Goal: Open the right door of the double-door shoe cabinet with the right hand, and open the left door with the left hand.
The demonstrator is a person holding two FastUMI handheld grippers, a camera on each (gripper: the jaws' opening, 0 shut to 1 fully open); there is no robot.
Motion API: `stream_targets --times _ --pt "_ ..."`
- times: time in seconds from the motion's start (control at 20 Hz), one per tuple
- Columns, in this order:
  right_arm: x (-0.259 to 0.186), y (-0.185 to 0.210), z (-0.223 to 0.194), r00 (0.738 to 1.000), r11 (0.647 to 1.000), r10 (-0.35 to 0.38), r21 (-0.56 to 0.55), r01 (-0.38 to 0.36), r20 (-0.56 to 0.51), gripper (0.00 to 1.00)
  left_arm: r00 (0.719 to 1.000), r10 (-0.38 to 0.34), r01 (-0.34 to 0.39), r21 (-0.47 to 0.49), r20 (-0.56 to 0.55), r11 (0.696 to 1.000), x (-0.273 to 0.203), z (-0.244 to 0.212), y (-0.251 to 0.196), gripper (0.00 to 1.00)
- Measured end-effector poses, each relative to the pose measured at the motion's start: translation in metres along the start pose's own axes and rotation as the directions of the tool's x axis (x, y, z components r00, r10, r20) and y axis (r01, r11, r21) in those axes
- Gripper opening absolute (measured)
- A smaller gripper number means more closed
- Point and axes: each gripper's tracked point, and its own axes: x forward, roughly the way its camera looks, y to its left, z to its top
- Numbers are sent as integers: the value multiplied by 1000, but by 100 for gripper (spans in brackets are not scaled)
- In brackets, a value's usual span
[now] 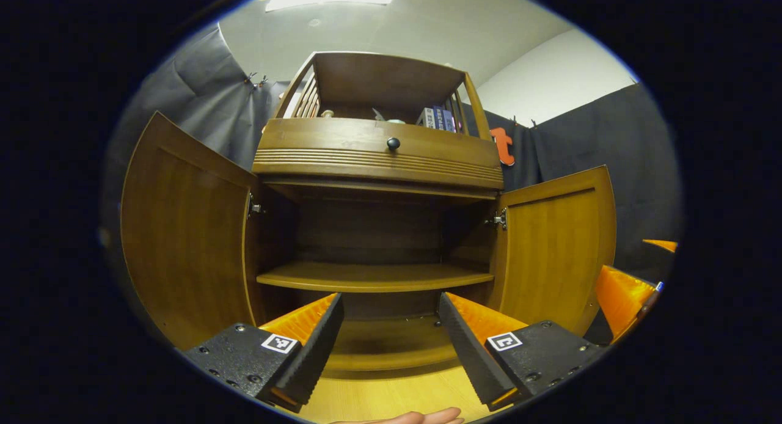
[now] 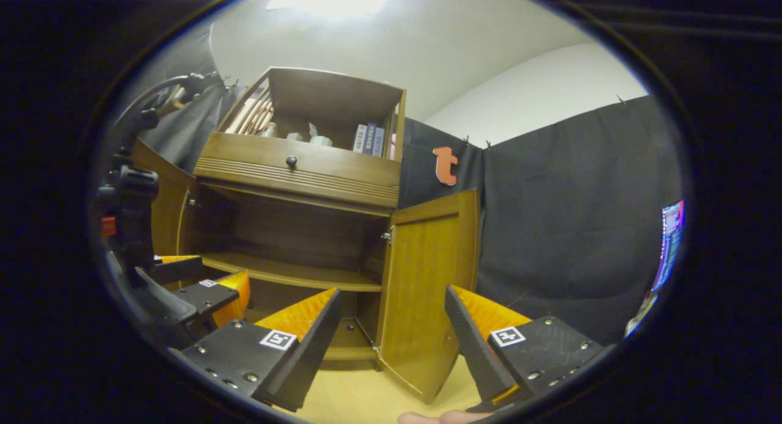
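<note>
From my left gripper view, the brown wooden left door (image 1: 183,241) of the double-door shoe cabinet (image 1: 379,161) stands swung wide open at the cabinet's left edge, and my left gripper (image 1: 391,338) hangs in front of the open cupboard, its black-and-orange fingers spread apart on nothing. Between the doors a wooden shelf (image 1: 372,276) crosses the dark inside, under a drawer front with a round black knob (image 1: 393,143). The brown wooden right door (image 1: 553,253) stands open at the right edge. My right gripper (image 2: 394,338) faces that door's edge, fingers apart, holding nothing.
</note>
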Motion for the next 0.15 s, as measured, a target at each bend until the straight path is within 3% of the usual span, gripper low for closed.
stream_targets --times 0.1,0.15 --pt "13 26 -2 999 999 53 -4 -53 -10 100 1000 -13 13 17 17 1000 4 4 1 94" --pt "22 32 -2 998 998 56 2 -56 -23 100 1000 15 -15 19 16 1000 7 4 12 94"
